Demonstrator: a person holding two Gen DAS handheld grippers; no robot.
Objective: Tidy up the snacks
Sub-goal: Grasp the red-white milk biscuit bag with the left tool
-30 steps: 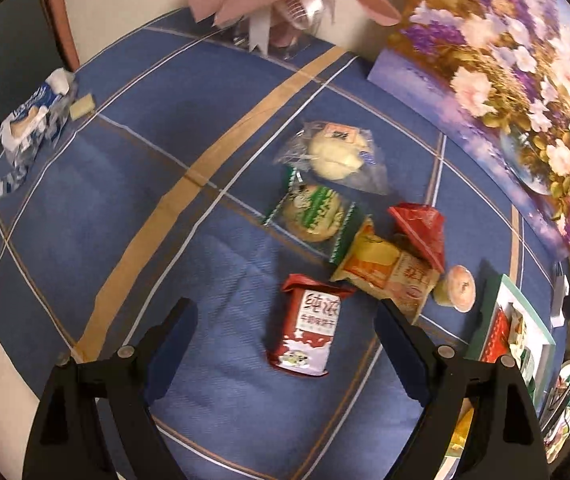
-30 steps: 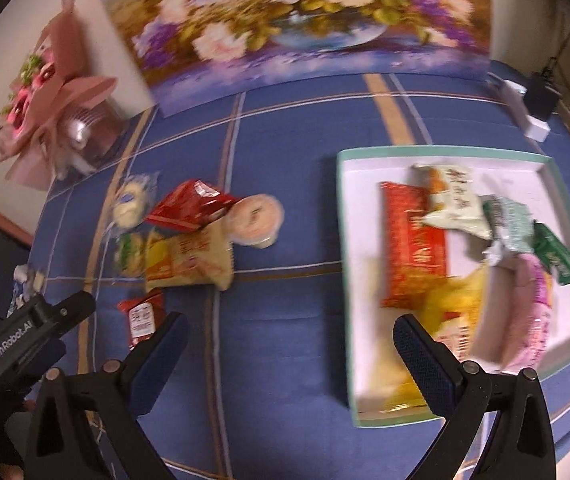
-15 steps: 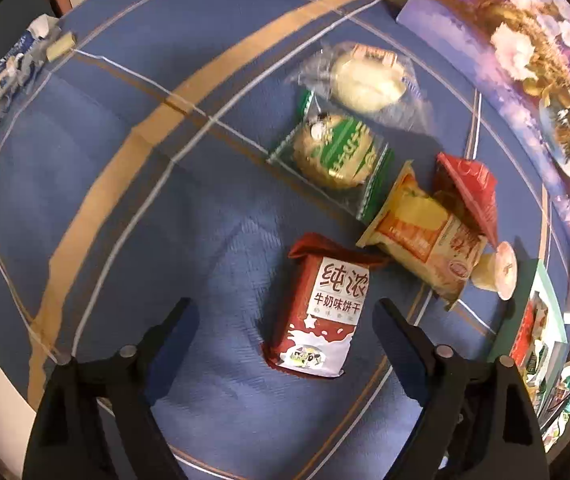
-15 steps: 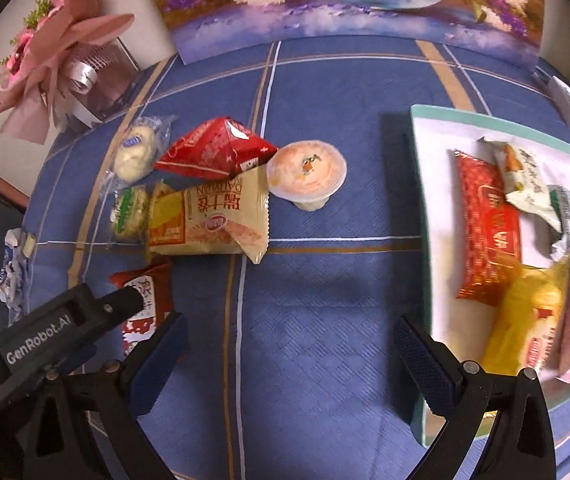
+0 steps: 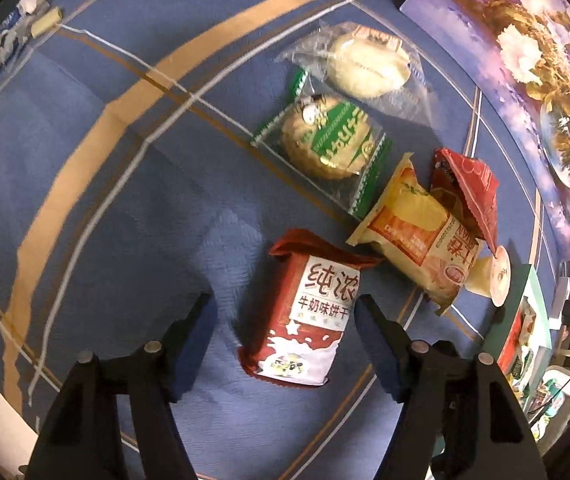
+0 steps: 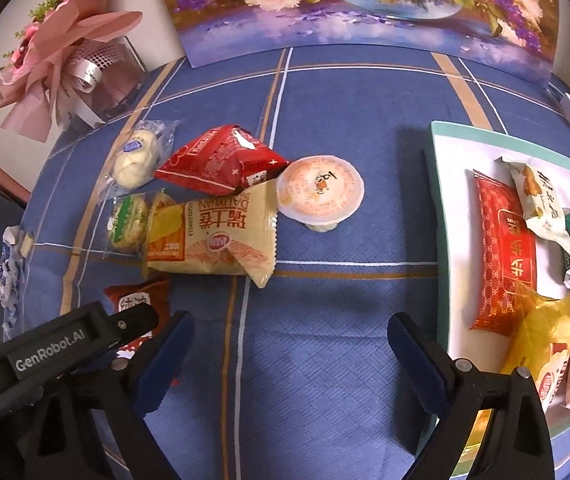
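— Fingers of the left gripper (image 5: 285,304) point steeply down at the blue checked tablecloth (image 5: 125,208), about half open; the jaws have just been closing, with the red-and-white biscuit packet (image 5: 305,320) between them. The right pad sits at the packet's edge, the left one apart from it, so nothing is gripped.

— And the right gripper (image 6: 291,332)?

— Also tilted down, jaws wide and just easing inward, only bare cloth between them.

— Any writing?

— The biscuit packet carries Chinese characters. The other tool's black body in the right wrist view reads "GenRobot.AI". The yellow packet (image 6: 213,240) reads "DALIYUAN".

— Where do the snacks lie?

— Beyond the left fingers: yellow packet, red pouch (image 6: 221,160), green-wrapped cake (image 5: 325,140), clear-wrapped bun (image 5: 369,64) and jelly cup (image 6: 319,192), clustered mid-cloth. The teal-rimmed tray (image 6: 441,216) at the cloth's right edge holds more packets.
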